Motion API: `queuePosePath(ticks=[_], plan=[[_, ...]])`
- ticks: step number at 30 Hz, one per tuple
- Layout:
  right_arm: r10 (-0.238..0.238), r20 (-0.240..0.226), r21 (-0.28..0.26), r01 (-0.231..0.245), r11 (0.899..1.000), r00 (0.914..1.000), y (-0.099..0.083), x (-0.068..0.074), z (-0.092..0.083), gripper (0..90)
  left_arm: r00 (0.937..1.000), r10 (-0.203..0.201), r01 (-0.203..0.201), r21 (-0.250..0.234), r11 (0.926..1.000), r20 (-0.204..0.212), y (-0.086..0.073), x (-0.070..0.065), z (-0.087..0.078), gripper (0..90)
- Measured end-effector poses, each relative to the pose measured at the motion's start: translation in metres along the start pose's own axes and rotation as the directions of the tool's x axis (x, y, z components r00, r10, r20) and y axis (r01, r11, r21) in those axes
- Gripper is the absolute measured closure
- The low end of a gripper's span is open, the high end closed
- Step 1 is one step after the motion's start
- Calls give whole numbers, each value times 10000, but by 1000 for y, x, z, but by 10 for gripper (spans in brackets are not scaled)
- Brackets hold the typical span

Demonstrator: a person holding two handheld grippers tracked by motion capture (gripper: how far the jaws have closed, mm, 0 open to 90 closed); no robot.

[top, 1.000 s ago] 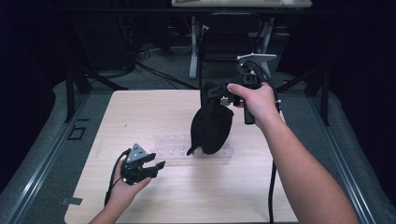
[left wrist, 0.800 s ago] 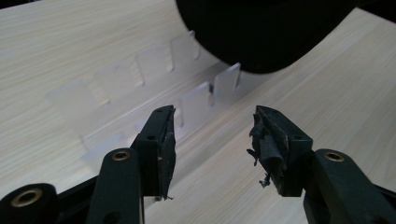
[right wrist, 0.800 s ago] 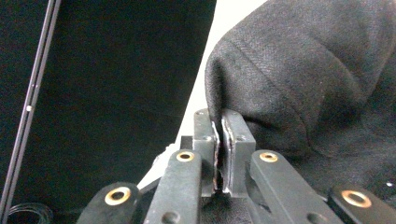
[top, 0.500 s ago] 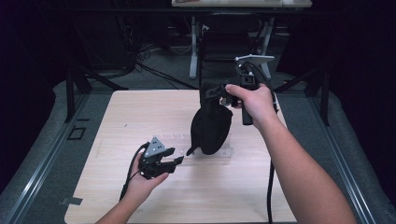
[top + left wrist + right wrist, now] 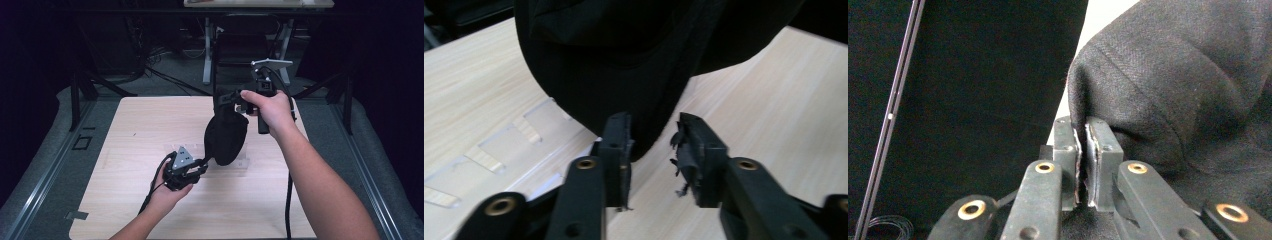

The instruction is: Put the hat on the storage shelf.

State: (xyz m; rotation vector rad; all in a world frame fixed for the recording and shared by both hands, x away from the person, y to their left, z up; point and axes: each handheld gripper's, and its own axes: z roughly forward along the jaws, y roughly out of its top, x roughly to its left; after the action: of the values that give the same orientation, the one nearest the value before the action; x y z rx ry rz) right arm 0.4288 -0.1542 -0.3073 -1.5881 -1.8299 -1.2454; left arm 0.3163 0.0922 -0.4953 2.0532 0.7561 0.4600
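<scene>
Right gripper view shows the right claw [image 5: 1082, 131] pressed together on an edge of the black fabric cap [image 5: 1178, 90], which hangs from it above the tabletop [image 5: 130, 125]. Left claw [image 5: 651, 137] has just been closing; its jaws stand a little apart around the cap's lowest tip, not yet pressing it. Under the cap, a clear plastic tray [image 5: 499, 150] lies flat on the tabletop. High view puts the left claw [image 5: 202, 165] just beside the cap's bottom.

A lab-like recording room — bare wooden table [image 5: 150, 130], dark surround, metal stand legs [image 5: 207, 55], floor cables [image 5: 165, 75].
</scene>
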Motion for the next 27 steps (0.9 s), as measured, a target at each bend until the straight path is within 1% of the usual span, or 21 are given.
queuePosePath(ticks=[1, 2, 5, 9, 14, 21, 27], plan=[[-24, -13, 34, 24, 10000, 10000, 0, 0, 0, 841, 9999, 29, -29, 36, 10000, -110, 0, 0, 0, 759], [-33, -9, 38, 33, 10000, 10000, 0, 0, 0, 840, 9999, -20, 20, 18, 10000, -127, -1, 1, 1, 789], [-27, -54, -12, 27, 10000, 10000, 0, 0, -1, 824, 9998, 2, -2, 0, 10000, -186, -2, 2, 0, 808], [-98, -92, 96, 99, 9999, 9999, -1, 1, -2, 798, 9997, 51, -51, -8, 10000, -233, -2, 2, 1, 816], [-415, -14, 66, 415, 9991, 9991, -3, 6, -4, 773, 9998, 60, -61, -41, 10000, -197, -4, 3, 1, 817], [-511, -123, -52, 510, 9987, 9986, -4, 8, -11, 744, 9997, 119, -120, -48, 9999, -219, -5, 3, 1, 822], [-572, -61, -165, 571, 9982, 9983, -6, 8, -18, 737, 9997, 114, -115, -28, 9999, -226, -5, 4, 0, 825]])
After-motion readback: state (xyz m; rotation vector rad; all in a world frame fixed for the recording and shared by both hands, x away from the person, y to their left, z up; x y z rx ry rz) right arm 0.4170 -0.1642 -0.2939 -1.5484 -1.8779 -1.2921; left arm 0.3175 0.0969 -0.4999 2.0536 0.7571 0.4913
